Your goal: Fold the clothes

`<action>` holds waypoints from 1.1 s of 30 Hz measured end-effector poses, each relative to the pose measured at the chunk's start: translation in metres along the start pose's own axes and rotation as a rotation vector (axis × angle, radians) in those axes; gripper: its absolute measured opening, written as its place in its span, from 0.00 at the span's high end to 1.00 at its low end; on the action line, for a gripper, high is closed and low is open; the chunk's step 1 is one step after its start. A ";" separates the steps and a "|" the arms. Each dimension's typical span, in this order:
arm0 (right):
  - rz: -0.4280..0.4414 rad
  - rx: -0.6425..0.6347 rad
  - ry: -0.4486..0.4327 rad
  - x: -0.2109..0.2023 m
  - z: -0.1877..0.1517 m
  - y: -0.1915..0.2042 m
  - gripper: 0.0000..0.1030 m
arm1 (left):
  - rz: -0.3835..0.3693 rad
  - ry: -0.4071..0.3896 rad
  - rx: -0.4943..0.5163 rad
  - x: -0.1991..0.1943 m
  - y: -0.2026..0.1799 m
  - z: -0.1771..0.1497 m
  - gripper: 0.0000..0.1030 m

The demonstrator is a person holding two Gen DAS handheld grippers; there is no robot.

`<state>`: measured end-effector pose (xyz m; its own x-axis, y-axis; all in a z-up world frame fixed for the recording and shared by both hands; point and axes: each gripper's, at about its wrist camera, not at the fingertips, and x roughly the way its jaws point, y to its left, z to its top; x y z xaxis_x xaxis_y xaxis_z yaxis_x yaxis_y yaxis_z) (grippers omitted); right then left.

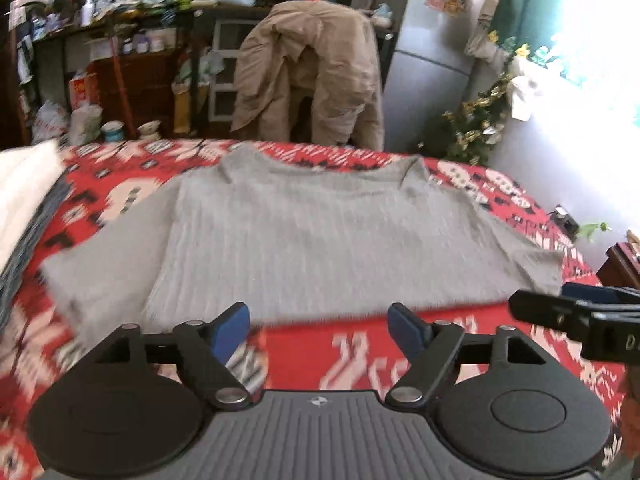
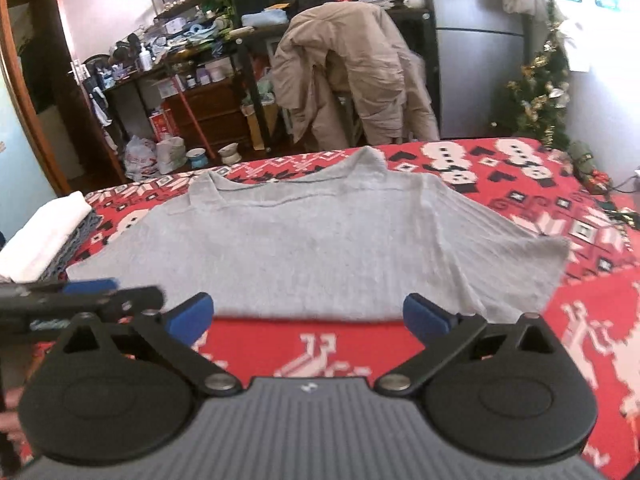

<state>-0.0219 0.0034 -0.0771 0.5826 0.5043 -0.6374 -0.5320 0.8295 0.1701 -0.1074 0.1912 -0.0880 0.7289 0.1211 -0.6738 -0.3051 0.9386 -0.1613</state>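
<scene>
The left wrist view is motion-blurred, smearing the grey ribbed sweater (image 1: 320, 236) and the folded pile (image 1: 24, 208) cut off at its edge. The sweater lies flat on a red patterned bedspread (image 2: 560, 208). The left gripper (image 1: 319, 328) and right gripper (image 2: 308, 318) hover with jaws spread, empty. Behind stand a chair draped with a tan jacket (image 2: 352, 68) and cluttered shelves (image 1: 120, 20).

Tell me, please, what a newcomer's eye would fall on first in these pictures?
First the grey knit top, spread flat with its neckline at the far side, on the red patterned bedspread. Next the two open claws, left claw and right claw, poised side by side at its near hem, holding nothing. Beyond the bed, a tan coat hangs over a chair before cluttered shelves.
</scene>
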 end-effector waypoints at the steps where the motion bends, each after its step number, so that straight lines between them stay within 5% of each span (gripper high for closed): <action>1: -0.021 -0.002 0.004 -0.005 -0.003 0.001 0.01 | 0.014 0.012 -0.006 -0.005 0.000 -0.004 0.24; 11: -0.204 -0.047 -0.051 -0.051 -0.037 0.022 0.01 | 0.042 0.046 -0.025 -0.036 0.001 -0.022 0.14; 17: -0.231 -0.121 -0.088 -0.083 -0.045 0.026 0.01 | 0.072 0.005 -0.016 -0.059 -0.003 -0.022 0.14; 21: -0.269 -0.166 -0.047 -0.088 -0.040 0.020 0.01 | 0.019 -0.011 0.050 -0.066 -0.004 -0.011 0.14; 24: -0.295 -0.131 -0.022 -0.084 -0.033 0.007 0.01 | 0.029 -0.080 -0.029 -0.067 0.001 -0.008 0.14; 27: -0.308 -0.080 -0.009 -0.082 -0.027 -0.007 0.01 | 0.021 -0.048 -0.113 -0.057 0.009 0.000 0.14; 31: -0.274 -0.035 -0.023 -0.074 -0.016 -0.020 0.03 | 0.042 0.016 -0.176 -0.035 0.019 0.009 0.25; 33: -0.252 -0.014 -0.032 -0.070 -0.010 -0.027 0.18 | 0.032 0.054 -0.177 -0.022 0.021 0.013 0.34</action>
<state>-0.0546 -0.0567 -0.0442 0.7170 0.2892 -0.6343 -0.3759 0.9267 -0.0024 -0.1217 0.2124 -0.0675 0.6846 0.1278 -0.7176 -0.4338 0.8626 -0.2602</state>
